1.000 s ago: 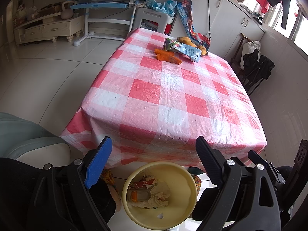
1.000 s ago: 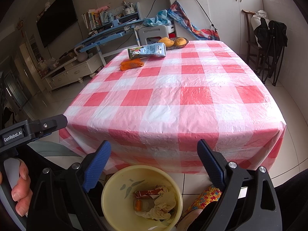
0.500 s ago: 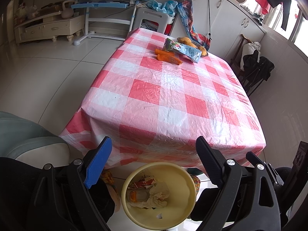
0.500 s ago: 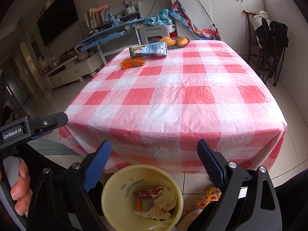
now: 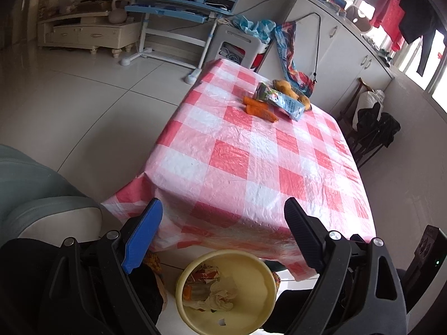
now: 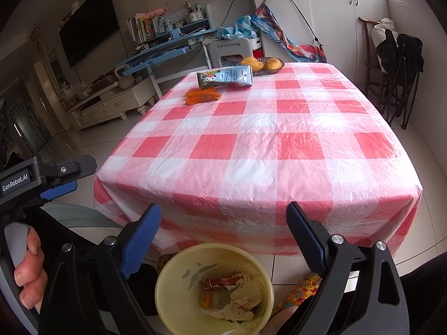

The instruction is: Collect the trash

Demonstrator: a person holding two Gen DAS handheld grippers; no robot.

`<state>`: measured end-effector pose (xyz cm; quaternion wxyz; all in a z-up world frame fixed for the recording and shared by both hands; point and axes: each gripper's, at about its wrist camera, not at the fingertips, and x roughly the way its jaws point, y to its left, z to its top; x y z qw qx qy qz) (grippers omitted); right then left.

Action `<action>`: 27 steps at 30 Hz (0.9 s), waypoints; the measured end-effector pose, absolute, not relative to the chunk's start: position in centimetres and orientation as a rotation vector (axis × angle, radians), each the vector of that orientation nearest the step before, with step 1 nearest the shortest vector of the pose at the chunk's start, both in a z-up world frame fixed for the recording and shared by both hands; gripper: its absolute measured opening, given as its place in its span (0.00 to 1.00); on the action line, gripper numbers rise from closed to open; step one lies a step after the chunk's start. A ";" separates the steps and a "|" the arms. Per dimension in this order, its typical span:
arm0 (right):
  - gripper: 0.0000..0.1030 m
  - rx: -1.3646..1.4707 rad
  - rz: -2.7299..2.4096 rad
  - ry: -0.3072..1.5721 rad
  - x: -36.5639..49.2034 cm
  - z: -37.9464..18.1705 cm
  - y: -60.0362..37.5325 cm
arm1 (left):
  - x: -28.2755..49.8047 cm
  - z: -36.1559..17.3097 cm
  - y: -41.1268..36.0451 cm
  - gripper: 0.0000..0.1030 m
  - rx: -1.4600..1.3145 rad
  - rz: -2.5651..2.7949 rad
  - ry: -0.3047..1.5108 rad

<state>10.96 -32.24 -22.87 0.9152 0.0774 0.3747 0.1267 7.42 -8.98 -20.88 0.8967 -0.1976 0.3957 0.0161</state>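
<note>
The only readable text is "GenRobot.AI", printed in white on the black body of the left gripper (image 6: 58, 181), seen at the left of the right wrist view. Print on the carton (image 6: 225, 76) on the table (image 6: 279, 145) is too small to read.

Red-and-white checked tablecloth (image 6: 251, 145), pale yellow bin (image 6: 167, 287), orange wrapper (image 6: 203, 96).

The checked worktop (image 6: 251, 145) carries an orange wrapper (image 6: 203, 96), a carton (image 6: 225, 76) and a fruit dish (image 6: 266, 70) near its far edge.
</note>
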 end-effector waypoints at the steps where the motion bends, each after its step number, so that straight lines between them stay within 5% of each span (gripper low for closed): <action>1: 0.85 0.157 0.272 0.763 11.2 -22.5 -32.0 | 7.3 -20.7 -8.4 0.83 -0.437 0.043 0.807; 8: 0.88 0.111 0.365 0.742 15.2 -21.2 -29.3 | 7.3 -20.4 -7.1 0.83 -0.567 0.139 0.738; 27: 0.86 -0.034 0.469 0.791 33.0 -22.2 -24.6 | 18.9 -18.0 -4.6 0.83 -0.380 0.127 0.804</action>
